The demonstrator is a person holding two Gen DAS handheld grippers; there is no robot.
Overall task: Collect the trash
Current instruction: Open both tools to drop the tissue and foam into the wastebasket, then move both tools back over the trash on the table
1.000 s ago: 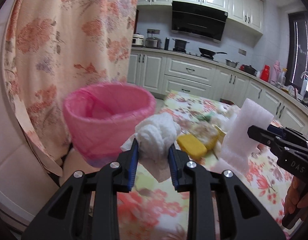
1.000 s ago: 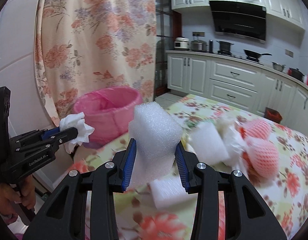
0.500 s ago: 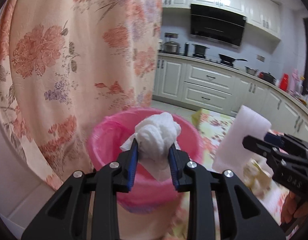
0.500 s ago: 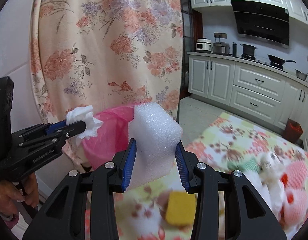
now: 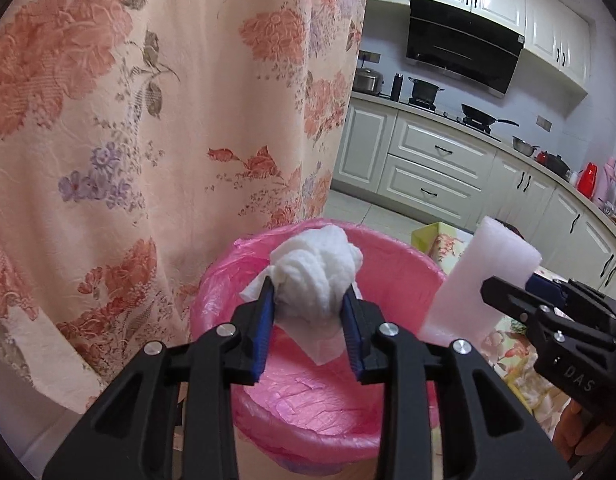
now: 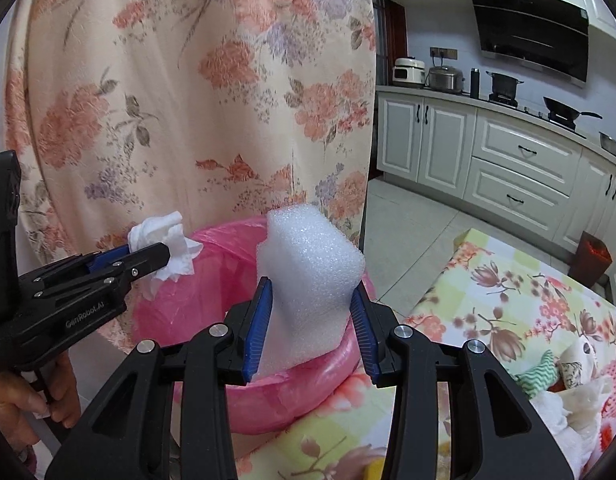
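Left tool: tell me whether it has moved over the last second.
Yes. The left tool with its tissue swung from the table to above the pink bin.

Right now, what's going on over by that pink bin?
A person is clearing trash with a hand-held gripper in each hand. The left hand-held gripper is shut on a crumpled white tissue and holds it over the pink-lined trash bin. The right hand-held gripper is shut on a white foam block at the bin's rim. Neither piece has been dropped yet. More scraps lie on the floral tablecloth beside the bin.
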